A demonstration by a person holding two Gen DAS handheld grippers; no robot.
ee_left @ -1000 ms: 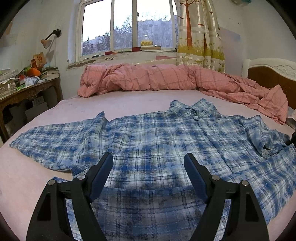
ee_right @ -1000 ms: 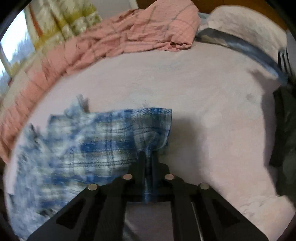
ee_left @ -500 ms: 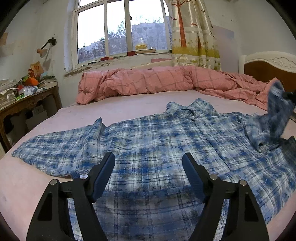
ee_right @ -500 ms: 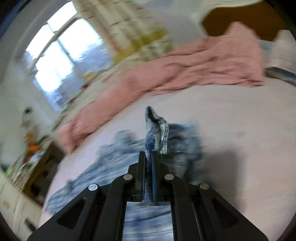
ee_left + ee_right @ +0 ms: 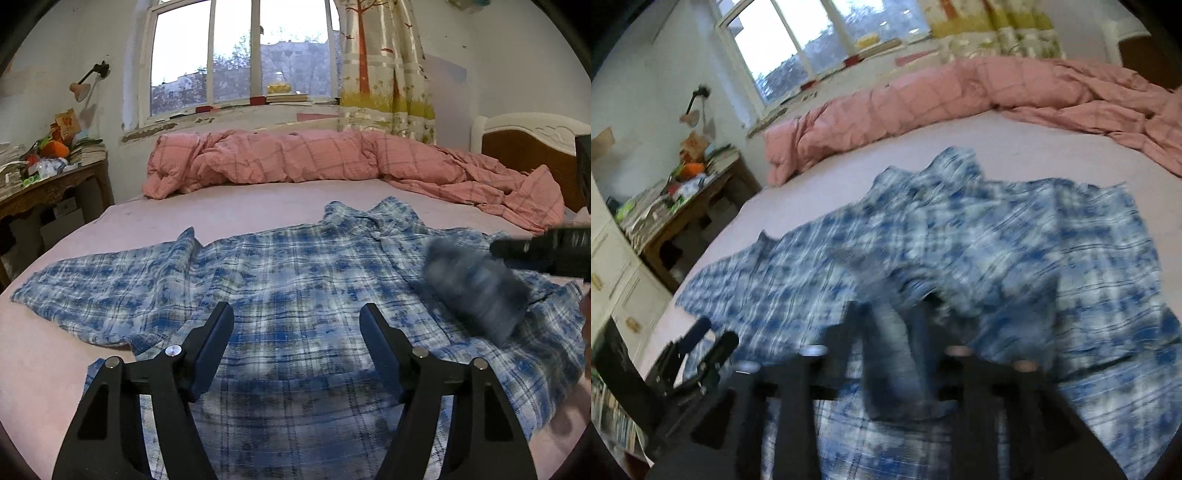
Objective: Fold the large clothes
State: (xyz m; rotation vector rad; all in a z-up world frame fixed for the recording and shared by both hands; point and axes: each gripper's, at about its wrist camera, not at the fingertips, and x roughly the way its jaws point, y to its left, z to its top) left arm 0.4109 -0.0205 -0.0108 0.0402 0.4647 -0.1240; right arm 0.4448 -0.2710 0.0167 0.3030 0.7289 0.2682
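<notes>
The right gripper point(image 5: 886, 325) has swung the sleeve point(image 5: 476, 291) in over the shirt point(image 5: 295, 277) mid-bed, its jaws just opening around it, left gripper point(image 5: 297, 328) jaws apart; soft, light cloth, best pinched at hems.

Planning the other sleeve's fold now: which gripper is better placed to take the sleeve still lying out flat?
Left. The left gripper hangs open over the shirt, on the outstretched sleeve's side. The right gripper, jaws just opening, is blurred at the folded sleeve.
</notes>
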